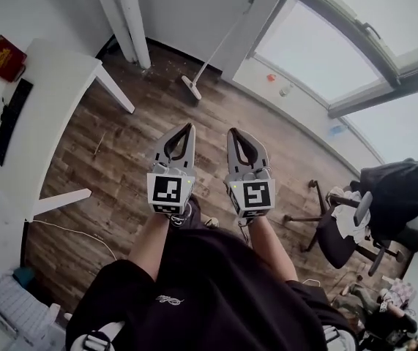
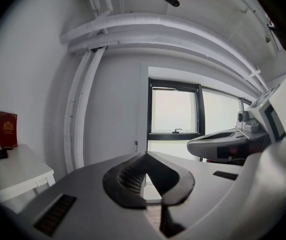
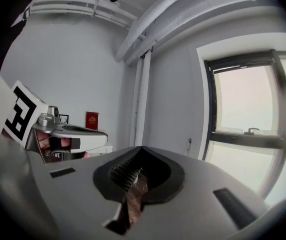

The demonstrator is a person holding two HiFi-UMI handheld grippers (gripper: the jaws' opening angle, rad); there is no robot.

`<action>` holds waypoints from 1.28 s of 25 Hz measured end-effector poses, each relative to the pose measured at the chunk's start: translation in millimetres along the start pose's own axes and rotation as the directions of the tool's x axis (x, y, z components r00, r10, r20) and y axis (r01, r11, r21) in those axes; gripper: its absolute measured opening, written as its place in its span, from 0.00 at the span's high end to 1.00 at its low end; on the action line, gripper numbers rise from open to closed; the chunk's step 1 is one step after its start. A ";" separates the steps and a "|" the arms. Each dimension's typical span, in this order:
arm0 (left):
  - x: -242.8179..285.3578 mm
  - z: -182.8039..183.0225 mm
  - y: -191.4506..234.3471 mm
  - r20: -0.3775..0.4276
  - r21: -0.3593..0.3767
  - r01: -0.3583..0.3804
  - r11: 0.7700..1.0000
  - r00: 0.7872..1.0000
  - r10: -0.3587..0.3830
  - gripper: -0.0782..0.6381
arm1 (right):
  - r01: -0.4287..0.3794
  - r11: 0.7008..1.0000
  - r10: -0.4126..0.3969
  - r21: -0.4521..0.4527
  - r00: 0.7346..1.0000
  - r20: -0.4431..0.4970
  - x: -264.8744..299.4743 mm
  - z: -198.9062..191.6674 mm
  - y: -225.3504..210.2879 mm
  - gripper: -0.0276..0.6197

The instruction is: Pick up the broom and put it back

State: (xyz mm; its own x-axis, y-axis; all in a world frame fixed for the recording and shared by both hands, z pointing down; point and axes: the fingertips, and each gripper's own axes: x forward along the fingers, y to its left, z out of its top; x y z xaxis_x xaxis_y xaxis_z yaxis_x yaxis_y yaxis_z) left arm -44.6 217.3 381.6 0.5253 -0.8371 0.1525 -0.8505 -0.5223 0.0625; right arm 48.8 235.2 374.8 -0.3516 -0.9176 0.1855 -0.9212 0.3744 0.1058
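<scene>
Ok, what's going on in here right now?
A person holds the left gripper and the right gripper side by side, both shut and empty. The pale long-handled broom leans against the far wall beside the window, across the brown wooden floor, untouched so far.

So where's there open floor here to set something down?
The widest bare wooden floor lies between the white table and the broom leaning at the wall. It's crowded at the right, around the office chairs.
</scene>
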 end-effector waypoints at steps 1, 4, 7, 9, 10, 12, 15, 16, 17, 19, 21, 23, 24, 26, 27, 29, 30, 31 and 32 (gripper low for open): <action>5.5 -0.8 13.2 -0.006 -0.014 -0.008 1.000 1.000 0.008 0.89 | -0.014 1.000 0.014 -0.008 1.000 -0.013 14.1 0.4 4.6 0.92; 16.2 -5.3 47.3 -0.041 -0.044 -0.021 0.999 0.999 0.019 0.89 | -0.045 0.999 0.044 -0.030 0.998 -0.034 52.1 5.5 16.6 0.92; 18.7 -6.3 77.8 -0.057 -0.046 -0.017 0.999 0.998 0.014 0.89 | -0.065 0.998 0.064 -0.022 0.997 -0.034 91.3 12.5 34.6 0.92; 18.8 -7.3 96.5 -0.053 -0.063 -0.030 0.998 0.998 0.026 0.89 | -0.086 0.996 0.085 -0.025 0.996 -0.041 112.0 14.3 47.1 0.92; 18.2 -8.7 104.7 -0.052 -0.074 -0.039 0.997 0.998 0.035 0.89 | -0.101 0.994 0.099 -0.030 0.994 -0.050 120.0 13.6 53.0 0.92; 17.8 -11.2 118.3 -0.054 -0.087 -0.056 0.995 0.997 0.051 0.89 | -0.125 0.992 0.122 -0.031 0.990 -0.065 134.5 11.1 60.6 0.92; 24.1 -11.0 133.0 -0.060 -0.084 -0.072 0.994 0.996 0.067 0.89 | -0.126 0.992 0.125 -0.014 0.989 -0.075 155.5 8.4 58.1 0.92; 27.8 -10.9 136.5 -0.062 -0.078 -0.075 0.994 0.996 0.070 0.89 | -0.119 0.993 0.118 -0.008 0.990 -0.076 162.1 8.3 54.5 0.92; 31.8 -11.8 139.2 -0.069 -0.074 -0.078 0.994 0.995 0.073 0.89 | -0.111 0.994 0.110 0.000 0.991 -0.077 168.7 8.1 50.8 0.92; 41.0 -17.6 141.7 -0.096 -0.071 -0.081 0.994 0.993 0.074 0.89 | -0.106 0.994 0.107 0.015 0.991 -0.076 182.3 7.6 46.0 0.92; 52.0 -22.6 140.6 -0.115 -0.070 -0.080 0.994 0.991 0.071 0.89 | -0.117 0.993 0.118 0.022 0.991 -0.062 197.8 9.0 42.2 0.92; 66.3 -23.1 138.0 -0.121 -0.067 -0.074 0.995 0.990 0.066 0.89 | -0.125 0.992 0.126 0.033 0.991 -0.053 215.7 9.5 32.5 0.92; 75.3 -22.4 137.1 -0.123 -0.063 -0.069 0.996 0.990 0.061 0.89 | -0.124 0.991 0.127 0.041 0.990 -0.056 225.3 8.1 25.1 0.92; 96.8 -21.0 140.4 -0.132 -0.050 -0.063 0.997 0.990 0.055 0.89 | -0.118 0.991 0.122 0.062 0.990 -0.066 247.1 3.4 8.2 0.92; 109.5 -20.8 144.6 -0.139 -0.044 -0.063 0.997 0.989 0.056 0.89 | -0.113 0.991 0.118 0.074 0.991 -0.070 259.5 1.2 -0.6 0.92; 138.1 -23.7 154.8 -0.163 -0.034 -0.067 0.997 0.985 0.061 0.89 | -0.099 0.990 0.108 0.102 0.991 -0.084 285.4 -5.0 -18.7 0.92; 153.3 -26.2 159.3 -0.172 -0.035 -0.067 0.997 0.983 0.060 0.89 | -0.090 0.989 0.101 0.118 0.990 -0.094 298.2 -9.5 -28.0 0.92; 168.1 -28.6 163.1 -0.177 -0.042 -0.065 0.997 0.982 0.057 0.89 | -0.079 0.988 0.094 0.134 0.990 -0.104 310.1 -15.2 -37.5 0.92; 182.1 -31.1 165.8 -0.179 -0.050 -0.064 0.997 0.982 0.054 0.89 | -0.068 0.986 0.085 0.150 0.990 -0.114 320.4 -22.5 -47.2 0.92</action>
State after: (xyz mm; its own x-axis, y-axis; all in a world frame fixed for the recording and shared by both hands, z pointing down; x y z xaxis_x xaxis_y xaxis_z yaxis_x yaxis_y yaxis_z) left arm -90.7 -16.7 450.3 0.4648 -0.8217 0.3299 -0.8828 -0.4585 0.1018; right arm -16.6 -73.5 451.2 -0.4076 -0.8610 0.3042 -0.9098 0.4113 -0.0550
